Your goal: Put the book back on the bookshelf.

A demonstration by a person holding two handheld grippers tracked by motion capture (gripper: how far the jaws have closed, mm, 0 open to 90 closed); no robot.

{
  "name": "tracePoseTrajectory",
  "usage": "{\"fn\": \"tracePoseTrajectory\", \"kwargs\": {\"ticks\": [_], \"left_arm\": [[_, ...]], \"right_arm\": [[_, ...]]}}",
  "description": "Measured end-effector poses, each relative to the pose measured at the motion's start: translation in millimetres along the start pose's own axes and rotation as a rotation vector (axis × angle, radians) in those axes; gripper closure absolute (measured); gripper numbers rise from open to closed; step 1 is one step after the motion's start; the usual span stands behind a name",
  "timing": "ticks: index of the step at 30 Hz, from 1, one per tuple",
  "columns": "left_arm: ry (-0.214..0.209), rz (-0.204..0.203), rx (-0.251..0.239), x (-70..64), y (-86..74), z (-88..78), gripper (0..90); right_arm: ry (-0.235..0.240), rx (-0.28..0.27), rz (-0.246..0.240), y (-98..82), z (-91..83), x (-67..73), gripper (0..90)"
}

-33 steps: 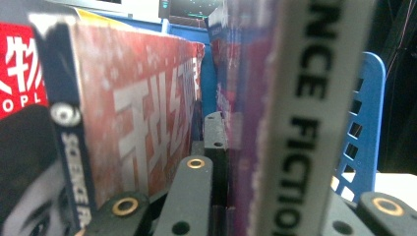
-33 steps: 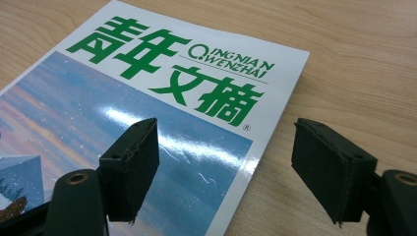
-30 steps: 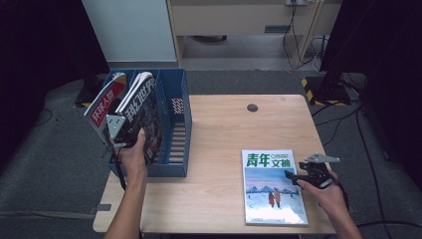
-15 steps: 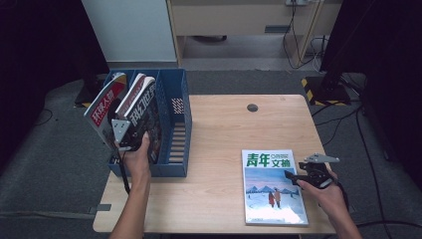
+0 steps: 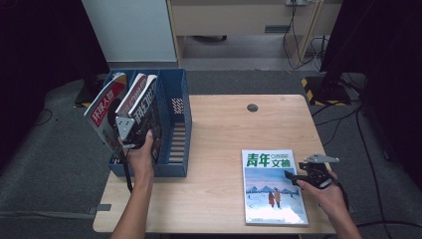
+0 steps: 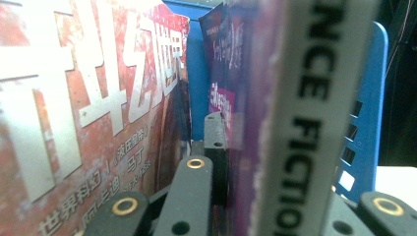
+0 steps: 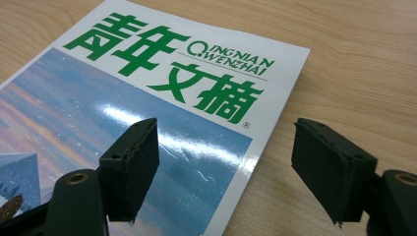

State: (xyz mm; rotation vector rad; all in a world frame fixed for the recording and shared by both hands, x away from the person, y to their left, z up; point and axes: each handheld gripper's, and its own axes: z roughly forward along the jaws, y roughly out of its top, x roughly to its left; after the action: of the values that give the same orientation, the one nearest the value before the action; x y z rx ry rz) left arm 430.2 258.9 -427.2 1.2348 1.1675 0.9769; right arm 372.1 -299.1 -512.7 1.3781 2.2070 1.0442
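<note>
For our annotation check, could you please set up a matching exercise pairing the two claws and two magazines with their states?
1. left claw
2. right claw
3. snowy-cover magazine
4. red-cover magazine

A. lies flat on the table
B. open, above a cover's edge
C. leans in the blue rack
D. shut on the dark-cover magazine

Pairs: 1-D, 2-B, 3-A, 4-C

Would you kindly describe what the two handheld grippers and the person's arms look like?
Both are black two-jaw tools. The left gripper carries a grey plate on top, and a dark cable hangs below it. The right gripper has blocky black pads on arms with brass-ringed holes, and a grey three-cornered plate on top. Both forearms are bare, with no sleeves.
</note>
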Motion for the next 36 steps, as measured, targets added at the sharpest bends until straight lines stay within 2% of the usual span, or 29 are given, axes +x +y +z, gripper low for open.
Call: {"fn": "tracePoseTrajectory", "kwargs": {"ticks": [3,8,26,36], "left_arm": [[0.003,-0.01,-0.004,-0.5,-0.4,1.7,82.2],[0.007,0.011,-0.01,-2.0,1.4,4.7,82.2],[0.025,-0.019,-0.013,6.2,-6.1,3.2,80.9],[0.008,-0.025,-0.006,3.8,-0.8,-3.5,76.5]], "right_arm": [[0.002,0.005,0.0,-0.1,0.1,0.1,26.3],[0.002,0.004,-0.003,-0.3,0.6,0.5,26.3],[0.001,0.007,-0.001,-0.4,0.1,0.4,25.3],[0.002,0.004,-0.008,0.6,-0.2,1.0,24.7]]}}
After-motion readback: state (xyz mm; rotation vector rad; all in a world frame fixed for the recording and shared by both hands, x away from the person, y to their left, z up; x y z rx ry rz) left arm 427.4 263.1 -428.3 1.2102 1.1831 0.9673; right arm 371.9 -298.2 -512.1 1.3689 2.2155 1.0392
